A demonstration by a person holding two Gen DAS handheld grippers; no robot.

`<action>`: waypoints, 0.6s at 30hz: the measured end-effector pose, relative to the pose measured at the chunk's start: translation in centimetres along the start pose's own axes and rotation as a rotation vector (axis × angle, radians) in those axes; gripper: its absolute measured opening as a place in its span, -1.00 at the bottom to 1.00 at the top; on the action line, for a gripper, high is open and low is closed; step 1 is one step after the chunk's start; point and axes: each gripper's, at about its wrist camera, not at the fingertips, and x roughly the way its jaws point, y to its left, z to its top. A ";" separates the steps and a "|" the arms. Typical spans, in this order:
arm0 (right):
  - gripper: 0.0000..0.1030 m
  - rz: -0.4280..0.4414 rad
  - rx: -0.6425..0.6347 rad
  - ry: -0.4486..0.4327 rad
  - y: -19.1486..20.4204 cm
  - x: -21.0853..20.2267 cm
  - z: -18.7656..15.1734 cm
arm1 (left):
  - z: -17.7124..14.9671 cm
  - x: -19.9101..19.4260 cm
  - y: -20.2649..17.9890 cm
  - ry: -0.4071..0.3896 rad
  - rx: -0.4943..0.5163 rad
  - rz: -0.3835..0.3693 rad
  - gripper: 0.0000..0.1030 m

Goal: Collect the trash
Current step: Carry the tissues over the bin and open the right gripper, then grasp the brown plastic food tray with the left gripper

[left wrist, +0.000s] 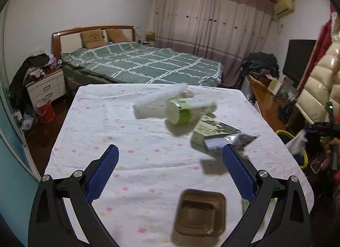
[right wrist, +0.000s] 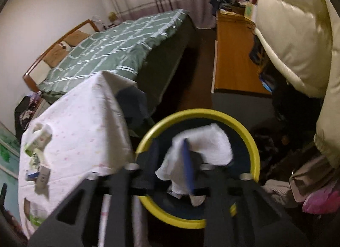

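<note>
My left gripper (left wrist: 169,147) hangs open over the white-clothed table (left wrist: 106,124), nothing between its blue pads (left wrist: 104,172). Ahead of it lie a green-and-white bottle (left wrist: 187,111) on its side, a white plastic wrapper (left wrist: 153,107), a pale box (left wrist: 204,128) and a foil packet (left wrist: 231,138) by the right pad. A brown square tray (left wrist: 200,215) sits near the front edge. In the right wrist view my right gripper (right wrist: 170,141) is over a yellow-rimmed bin (right wrist: 254,143). Its jaws stand apart, and a crumpled white tissue (right wrist: 212,145) hangs loosely against the blue pad (right wrist: 188,162) above the bin's mouth.
The bin (left wrist: 305,157) stands on the floor by the table's right side. Behind the table is a green checked bed (left wrist: 144,62); a wooden cabinet (right wrist: 231,56) and a cream padded coat (right wrist: 293,34) are to the right. A red bucket (left wrist: 45,110) stands at the left.
</note>
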 end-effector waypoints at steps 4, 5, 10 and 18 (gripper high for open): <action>-0.33 -0.046 -0.015 -0.011 -0.2 -0.5 -0.7 | -0.4 -1.0 -1.3 0.012 0.024 -0.028 0.87; -0.33 -0.039 -0.017 -0.012 -0.1 -0.7 -1.0 | -0.5 -1.1 -1.5 0.014 0.030 -0.031 0.87; -0.19 -0.009 -0.035 -0.020 0.3 -2.1 -2.1 | -1.9 -1.8 -3.0 0.048 0.074 -0.064 0.87; -0.18 0.079 -0.035 -0.013 1.6 -3.6 -4.5 | -4.8 -1.0 -4.6 0.150 0.170 -0.076 0.87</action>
